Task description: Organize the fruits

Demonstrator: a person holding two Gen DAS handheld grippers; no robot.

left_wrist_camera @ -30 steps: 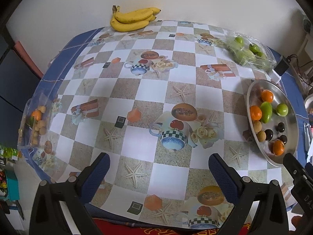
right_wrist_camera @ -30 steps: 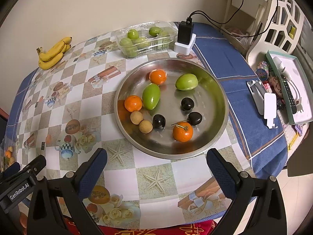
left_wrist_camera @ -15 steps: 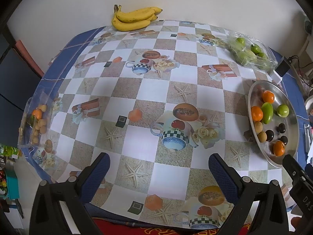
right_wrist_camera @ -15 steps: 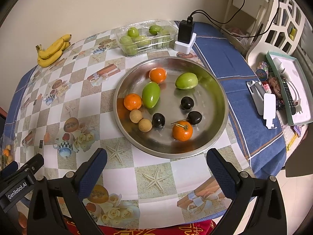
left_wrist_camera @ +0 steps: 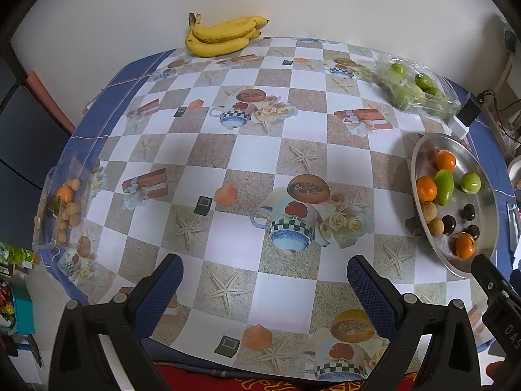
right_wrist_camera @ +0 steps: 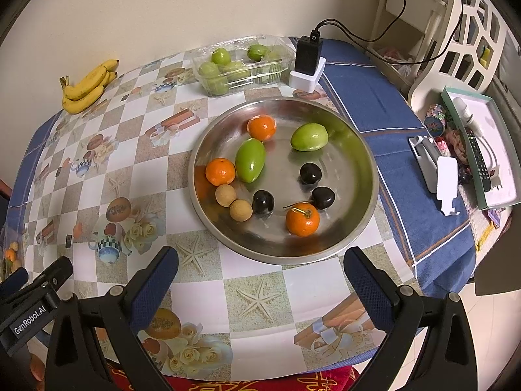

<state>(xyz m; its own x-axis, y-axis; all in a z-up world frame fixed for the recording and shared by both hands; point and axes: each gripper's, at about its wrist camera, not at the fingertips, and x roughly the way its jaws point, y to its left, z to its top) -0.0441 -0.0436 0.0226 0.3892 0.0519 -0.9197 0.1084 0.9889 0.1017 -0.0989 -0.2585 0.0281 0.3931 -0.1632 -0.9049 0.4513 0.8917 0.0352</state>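
Observation:
A round steel tray holds three oranges, two green fruits, three dark plums and two small tan longans. The tray also shows at the right of the left wrist view. My right gripper is open and empty, just short of the tray's near rim. My left gripper is open and empty above the checkered tablecloth, left of the tray. Bananas lie at the far edge by the wall.
A clear box of green fruits and a black charger on a white base stand behind the tray. A clear box with an orange and longans sits at the table's left edge. A white chair and a cluttered side tray stand at the right.
Both grippers have drifted slightly, the scene sliding a little in each view. Their jaws stay open. No fruit has moved.

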